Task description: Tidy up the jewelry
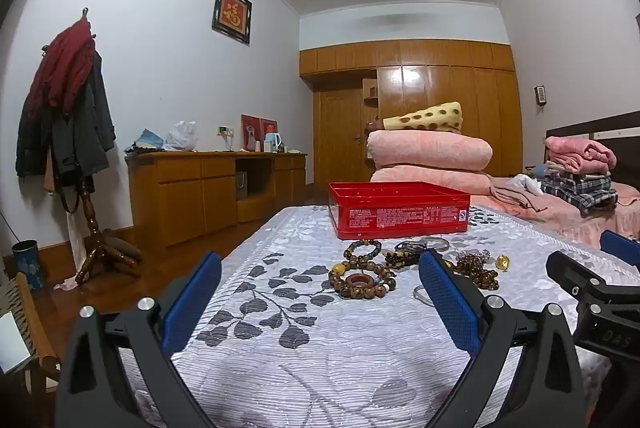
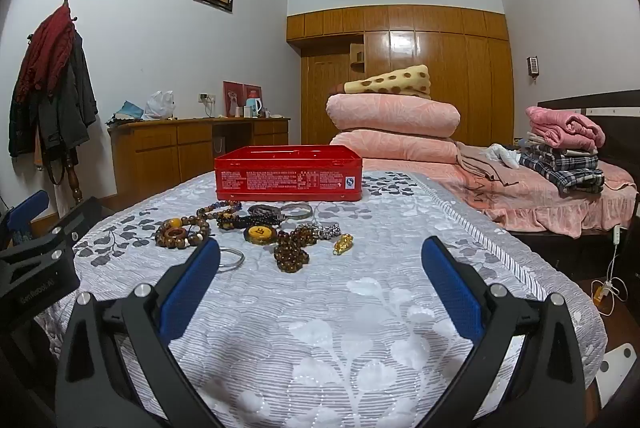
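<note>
Your left gripper (image 1: pixel 320 284) fills the lower edge of the left wrist view, its black arms ending in blue, dimpled pads spread wide, with nothing between them. Your right gripper (image 2: pixel 320 268) stands the same way in its own view: jaws wide, empty, blue textured pads angled outward.

Beneath both lies the quilted bedspread (image 2: pixel 320 328), pale grey-white with fine ribbed stitching and a dark grey leaf pattern. Beyond it, right of centre, two rolled pink quilts (image 2: pixel 394 116) with an embossed surface are stacked, a yellow spotted cushion (image 2: pixel 396 80) on top.

At mid-frame stands the red tin (image 2: pixel 288 172), a shallow open rectangular box with rounded corners and white print on its side.

Just in front of the tin, the jewelry is scattered across the spread:
- a coil of round brown wooden beads (image 2: pixel 182 232) around a reddish ring, at centre left;
- a heap of small amber-brown faceted beads (image 2: pixel 292 248), at centre;
- a strand of dark mixed beads (image 2: pixel 224 208), nearest the tin;
- a thin metal bangle (image 2: pixel 232 258), just beside your right gripper's left pad; whether they touch cannot be told;
- a round yellow pendant (image 2: pixel 261 233);
- a small gold charm (image 2: pixel 344 243), rightmost.
</note>
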### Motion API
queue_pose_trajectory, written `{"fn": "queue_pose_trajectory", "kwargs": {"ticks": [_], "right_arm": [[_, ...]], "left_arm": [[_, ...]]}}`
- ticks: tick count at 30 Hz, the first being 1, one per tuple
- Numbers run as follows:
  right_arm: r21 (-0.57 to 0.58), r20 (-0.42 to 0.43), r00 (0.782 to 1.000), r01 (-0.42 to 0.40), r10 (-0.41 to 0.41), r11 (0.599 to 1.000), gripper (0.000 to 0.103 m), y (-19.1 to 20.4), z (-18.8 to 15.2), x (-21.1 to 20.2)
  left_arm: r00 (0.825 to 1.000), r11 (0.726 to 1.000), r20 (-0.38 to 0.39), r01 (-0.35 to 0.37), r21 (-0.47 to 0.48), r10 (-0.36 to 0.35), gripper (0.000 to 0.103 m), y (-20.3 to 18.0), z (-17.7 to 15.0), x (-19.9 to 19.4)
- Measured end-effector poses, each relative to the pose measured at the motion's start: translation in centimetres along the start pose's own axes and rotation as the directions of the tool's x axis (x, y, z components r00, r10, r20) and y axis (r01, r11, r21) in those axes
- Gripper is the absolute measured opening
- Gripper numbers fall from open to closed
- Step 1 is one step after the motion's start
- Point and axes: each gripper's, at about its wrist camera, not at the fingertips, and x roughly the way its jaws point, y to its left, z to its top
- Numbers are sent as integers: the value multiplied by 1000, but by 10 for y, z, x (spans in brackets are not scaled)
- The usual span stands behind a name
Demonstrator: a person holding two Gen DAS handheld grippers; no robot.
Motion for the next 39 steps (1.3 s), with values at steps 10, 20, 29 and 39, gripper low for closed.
{"fn": "queue_pose_trajectory", "kwargs": {"ticks": [10,20,29,39], "right_arm": [[2,0,1000,-1,1,1000,98,-1,1,0],[5,-2,1000,-1,1,1000,98,-1,0,1],[6,-2,1000,-1,1,1000,98,-2,0,1],[8,-1,1000,-2,2,1000,98,-2,0,1]], "left_arm": [[1000,1000,6,-3,4,3,97,0,0,0],[1000,1000,7,-4,4,4,97,0,0,0],[1000,1000,7,-4,5,4,97,0,0,0],[1000,1000,8,-4,6,4,97,-1,0,-1]]}}
